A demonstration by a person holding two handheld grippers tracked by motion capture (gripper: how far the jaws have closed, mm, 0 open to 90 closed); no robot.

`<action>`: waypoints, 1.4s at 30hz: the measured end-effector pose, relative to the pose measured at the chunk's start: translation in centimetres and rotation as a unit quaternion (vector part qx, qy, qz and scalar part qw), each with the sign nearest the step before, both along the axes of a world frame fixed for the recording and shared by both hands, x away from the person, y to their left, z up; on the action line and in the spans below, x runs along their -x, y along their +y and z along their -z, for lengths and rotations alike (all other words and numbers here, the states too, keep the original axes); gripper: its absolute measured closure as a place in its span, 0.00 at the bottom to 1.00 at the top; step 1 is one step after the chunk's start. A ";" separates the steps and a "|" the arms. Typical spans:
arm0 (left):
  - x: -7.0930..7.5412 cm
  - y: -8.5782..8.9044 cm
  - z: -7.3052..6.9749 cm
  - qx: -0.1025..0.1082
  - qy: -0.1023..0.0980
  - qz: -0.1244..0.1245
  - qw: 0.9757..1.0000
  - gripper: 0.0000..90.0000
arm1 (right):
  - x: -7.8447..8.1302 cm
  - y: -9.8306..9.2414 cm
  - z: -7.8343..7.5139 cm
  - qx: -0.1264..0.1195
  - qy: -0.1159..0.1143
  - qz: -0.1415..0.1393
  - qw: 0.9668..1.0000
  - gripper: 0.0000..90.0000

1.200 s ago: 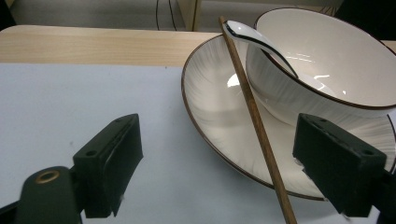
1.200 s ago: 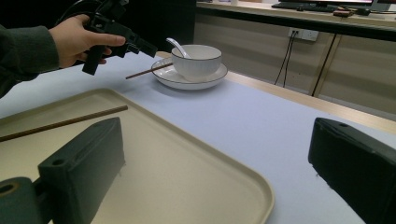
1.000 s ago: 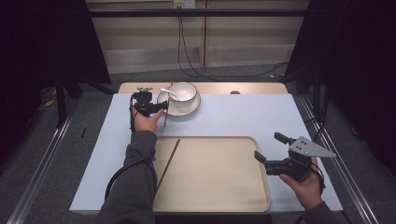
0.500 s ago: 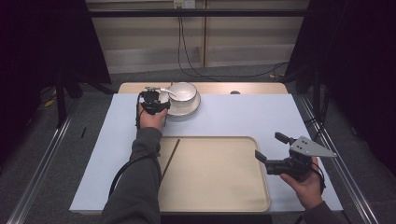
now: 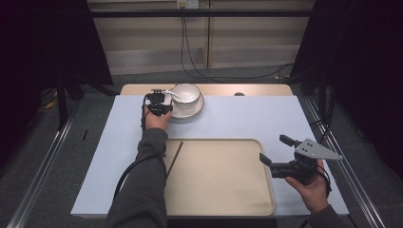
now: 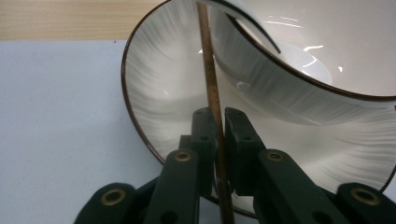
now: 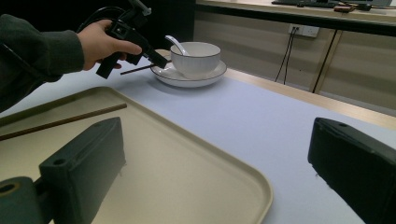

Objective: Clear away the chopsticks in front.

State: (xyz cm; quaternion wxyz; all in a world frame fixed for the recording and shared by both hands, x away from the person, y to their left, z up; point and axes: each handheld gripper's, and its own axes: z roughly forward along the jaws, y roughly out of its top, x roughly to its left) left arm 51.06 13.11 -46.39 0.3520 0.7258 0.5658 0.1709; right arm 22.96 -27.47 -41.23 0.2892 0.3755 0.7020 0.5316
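— What's the left hand-held gripper [image 6: 217,140] doing by the white ribbed ceramic plate [image 6: 154,88]?
— Clamped on a thin brown wooden chopstick [image 6: 208,79] over the plate's rim; up close you see it, overhead it's hard to make out.
— The right one [image 5: 273,164]?
— Jaws spread, empty, beside the beige plastic tray [image 5: 218,180], which holds another chopstick [image 5: 174,158].

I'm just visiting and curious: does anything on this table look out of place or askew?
The chopsticks are split up: one chopstick lies on the tray's left rim, the other chopstick is pinched in the left gripper over the plate.
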 end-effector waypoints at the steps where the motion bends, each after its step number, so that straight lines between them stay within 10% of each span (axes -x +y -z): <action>1: 0.1 0.0 0.0 0.002 0.001 -0.006 1.000 0.93 | 0.0 0.0 0.0 0.000 0.000 0.000 1.000 0.04; 11: 2.3 1.1 -1.5 0.012 0.013 -0.044 0.999 0.94 | 0.0 0.1 0.0 -0.002 -0.002 -0.001 1.000 0.04; 42: 13.5 4.8 -2.5 0.049 -0.015 -0.031 0.998 0.94 | 0.1 0.3 -0.1 -0.005 -0.004 -0.001 1.000 0.04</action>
